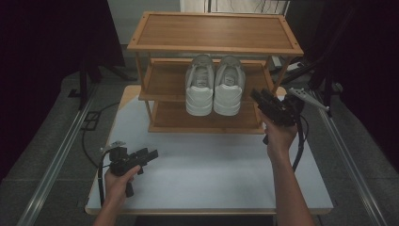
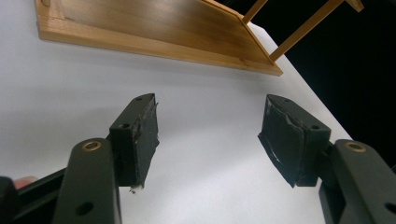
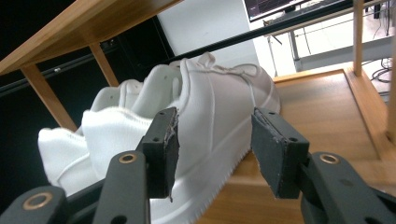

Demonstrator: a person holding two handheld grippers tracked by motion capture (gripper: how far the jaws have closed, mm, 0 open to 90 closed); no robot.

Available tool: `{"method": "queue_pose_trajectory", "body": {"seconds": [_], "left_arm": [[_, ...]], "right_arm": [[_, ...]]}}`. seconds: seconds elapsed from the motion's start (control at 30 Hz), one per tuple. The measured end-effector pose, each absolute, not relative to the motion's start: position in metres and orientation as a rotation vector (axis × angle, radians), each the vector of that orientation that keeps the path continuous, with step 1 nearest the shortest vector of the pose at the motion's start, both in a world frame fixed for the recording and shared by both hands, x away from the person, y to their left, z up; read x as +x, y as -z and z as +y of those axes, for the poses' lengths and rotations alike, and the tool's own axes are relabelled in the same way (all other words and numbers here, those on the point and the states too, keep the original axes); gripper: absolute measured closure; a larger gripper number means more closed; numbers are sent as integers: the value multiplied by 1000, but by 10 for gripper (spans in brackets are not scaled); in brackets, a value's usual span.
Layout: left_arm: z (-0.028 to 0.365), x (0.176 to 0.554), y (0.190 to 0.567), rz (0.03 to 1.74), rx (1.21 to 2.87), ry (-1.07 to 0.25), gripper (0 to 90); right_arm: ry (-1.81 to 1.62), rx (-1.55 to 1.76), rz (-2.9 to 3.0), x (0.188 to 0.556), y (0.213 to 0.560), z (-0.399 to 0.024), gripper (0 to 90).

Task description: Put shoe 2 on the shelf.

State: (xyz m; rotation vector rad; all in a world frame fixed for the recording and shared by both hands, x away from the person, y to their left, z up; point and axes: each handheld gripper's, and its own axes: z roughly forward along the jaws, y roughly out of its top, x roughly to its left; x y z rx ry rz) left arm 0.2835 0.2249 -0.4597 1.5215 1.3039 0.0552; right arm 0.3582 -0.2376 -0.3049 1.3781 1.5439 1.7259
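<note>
Two smooth white sneakers point(image 1: 215, 85) are set side by side on the slatted wooden rack point(image 1: 214, 33). Both the left gripper point(image 2: 208, 135) and right gripper point(image 3: 215, 147) are held with jaws apart, empty.

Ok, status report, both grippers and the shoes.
Left gripper open, low over the table. Right gripper open beside the right white sneaker, not gripping. Pair on the rack middle shelf. Nothing between jaws and shoe.

A three-tier wooden shoe rack point(image 1: 214, 33) stands on the white desk point(image 1: 207, 179), two white sneakers point(image 1: 215, 84) side by side on its middle shelf. The right claw point(image 1: 259, 96) hangs just beside them; the left claw point(image 1: 149, 154) rests low over the desk.
</note>
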Motion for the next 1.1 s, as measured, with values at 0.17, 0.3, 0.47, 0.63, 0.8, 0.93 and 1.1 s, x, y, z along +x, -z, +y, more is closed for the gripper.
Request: {"method": "queue_pose_trajectory", "body": {"seconds": [0.17,0.3,0.47,0.63,0.8,0.93,1.1], "left_arm": [[224,284,460,1300,1532,-55,363],[223,283,460,1303,1529,-48,362],[222,283,460,1301,1528,-47,362],[221,283,460,1302,1527,-47,362],[222,283,459,1302,1529,-49,362],[221,283,459,1297,1532,-44,362],[221,282,457,1292,1527,-44,362]], "right_arm": [[-1760,1369,1525,340,321,-249,513],[-1767,1365,1522,331,330,-255,512],[-1779,1379,1526,315,350,-262,512],[-1770,1403,1551,308,371,-263,512],[-1754,1420,1568,306,385,-264,511],[-1758,1418,1565,305,386,-264,509],[-1748,1415,1575,305,386,-263,496]]}}
